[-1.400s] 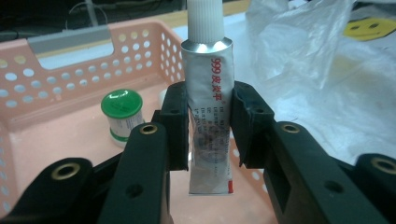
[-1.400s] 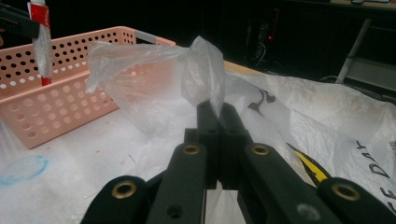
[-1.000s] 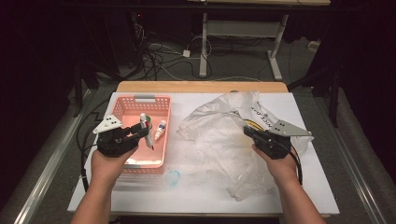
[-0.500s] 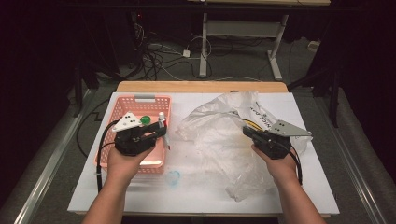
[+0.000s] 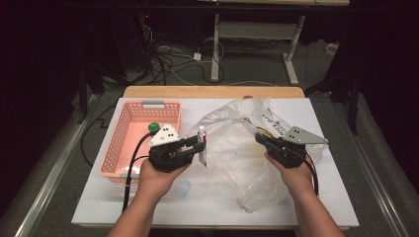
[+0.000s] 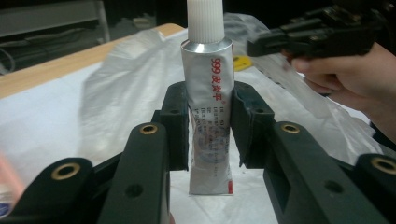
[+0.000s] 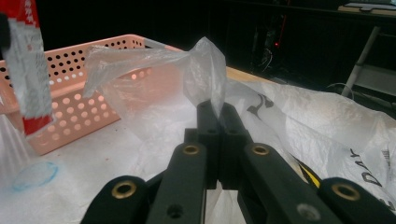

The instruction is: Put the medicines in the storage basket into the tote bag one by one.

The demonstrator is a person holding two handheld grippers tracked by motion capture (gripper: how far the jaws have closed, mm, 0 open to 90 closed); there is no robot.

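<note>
**Tube upright in left fingers, bag mouth at its 3 o'clock**

Left gripper [image 5: 197, 146]: the fingers [image 6: 176, 122] are clenched on the ointment tube [image 6: 208, 112] at mid-body, one pad on each flat side. The tube's long axis runs vertical, white ribbed cap at 12 o'clock, crimped end with its red stripe at 6 o'clock. In the high view the tube [image 5: 202, 148] hangs above the surface [image 5: 123, 207], just outside the right rim of the pink basket [image 5: 129, 132], over the left fringe of the plastic bag [image 5: 237, 148].

Right gripper [image 5: 262, 139]: the fingers [image 7: 208, 122] are pressed fully together on a pinch of the bag's film [image 7: 205, 70], which rises as a peak above the fingertips. The lifted film looks like one lip of the bag's opening; whether a real gap stands open under it I cannot tell.

Relation that decides the next move: from the tube, the pinched lip lies at roughly 3 o'clock in the high view, near but still apart. The left hand carries the tube and is the one nearer to it. With cap up and crimp down, the tube would meet the film broadside if moved straight across, so my judgement is that it needs tilting or lowering to enter under the raised lip.

Also noted: a green-capped item [image 5: 153, 127] stays in the basket; a small clear lid [image 5: 183, 187] lies on the surface at 6 o'clock from the left gripper.
</note>
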